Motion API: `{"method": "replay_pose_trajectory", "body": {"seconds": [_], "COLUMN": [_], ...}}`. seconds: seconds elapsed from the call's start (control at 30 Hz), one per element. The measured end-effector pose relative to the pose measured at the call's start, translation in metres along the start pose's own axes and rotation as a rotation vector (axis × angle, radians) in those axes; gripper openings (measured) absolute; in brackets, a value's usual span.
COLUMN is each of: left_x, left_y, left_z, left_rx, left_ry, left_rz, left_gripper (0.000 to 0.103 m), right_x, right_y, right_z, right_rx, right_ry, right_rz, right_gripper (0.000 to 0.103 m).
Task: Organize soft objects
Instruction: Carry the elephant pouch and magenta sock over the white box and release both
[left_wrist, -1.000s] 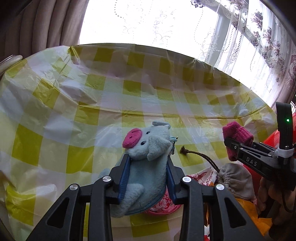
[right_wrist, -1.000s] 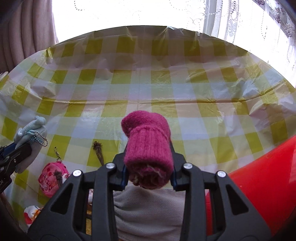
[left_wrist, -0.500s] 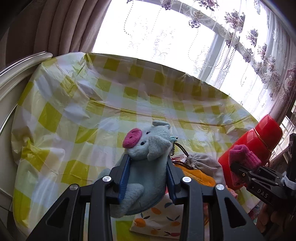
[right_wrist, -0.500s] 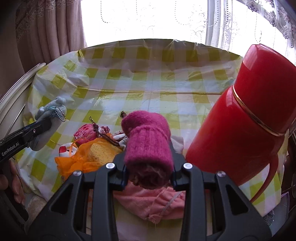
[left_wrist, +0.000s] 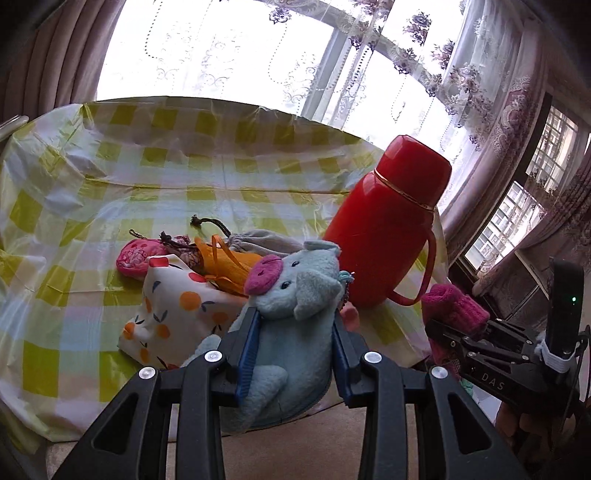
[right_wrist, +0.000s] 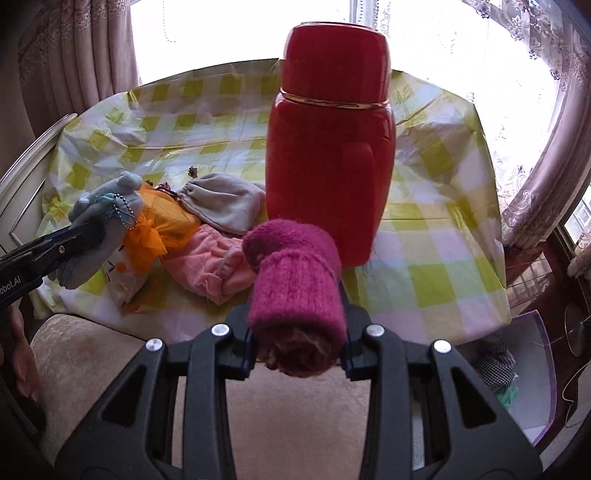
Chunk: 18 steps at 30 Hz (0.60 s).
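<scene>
Between the left gripper's (left_wrist: 295, 354) blue pads sits a pale blue plush elephant (left_wrist: 291, 314), squeezed at the body, its pink ear and bead chain standing clear above the fingertips. The right gripper (right_wrist: 297, 332) is clamped likewise on a rolled magenta knit piece (right_wrist: 295, 280), ribbed and fuzzy, its frayed end facing the camera. Both grips look firm, yet each thing is soft and compressible; in my judgement a sudden swing could let the plush creep out of the pads, and the knit roll could unroll if pinched off-centre.

Just beyond both grippers, over the table's near edge, lies the heap of remaining soft things: a white cloth bag printed with oranges (left_wrist: 177, 302), a crumpled orange mesh pouch (right_wrist: 162, 225), a pink terry cloth (right_wrist: 210, 258), a grey drawstring pouch (right_wrist: 225, 203) and a small pink purse (left_wrist: 136, 254).

Ahead and right of the left gripper stands a tall glossy red flask (right_wrist: 328, 147), hard and smooth; a careless pass close by might knock it over. The yellow-checked plastic tablecloth (left_wrist: 92, 206) beyond is slick and creased, so it could drag along.
</scene>
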<state>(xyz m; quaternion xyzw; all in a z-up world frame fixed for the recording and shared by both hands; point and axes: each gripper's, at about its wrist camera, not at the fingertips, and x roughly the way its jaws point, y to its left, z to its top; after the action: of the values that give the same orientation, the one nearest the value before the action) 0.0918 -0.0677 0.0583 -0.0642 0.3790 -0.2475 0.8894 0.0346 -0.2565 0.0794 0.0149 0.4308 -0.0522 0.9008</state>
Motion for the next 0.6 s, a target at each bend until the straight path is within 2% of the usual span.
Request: {"method": "replay_pose_trajectory", "body": {"seconds": [0.37, 0.6], "left_x": [0.026, 0.045], "left_y": [-0.128, -0.197], "left_z": [-0.018, -0.032], "left_rx": [0.186, 0.288], "left_ry": [0.094, 0.191], "left_rz": [-0.228, -0.385], "left_gripper": [0.037, 0.037], "right_x": [-0.051, -0.065], "right_y": [-0.124, -0.184], "right_z": [-0.050, -0.079], "right_rx": [0.157, 0.251], "right_ry": [0.027, 0.067], "right_rz": [-0.213, -0.304], "right_gripper": [0.038, 0.038]}}
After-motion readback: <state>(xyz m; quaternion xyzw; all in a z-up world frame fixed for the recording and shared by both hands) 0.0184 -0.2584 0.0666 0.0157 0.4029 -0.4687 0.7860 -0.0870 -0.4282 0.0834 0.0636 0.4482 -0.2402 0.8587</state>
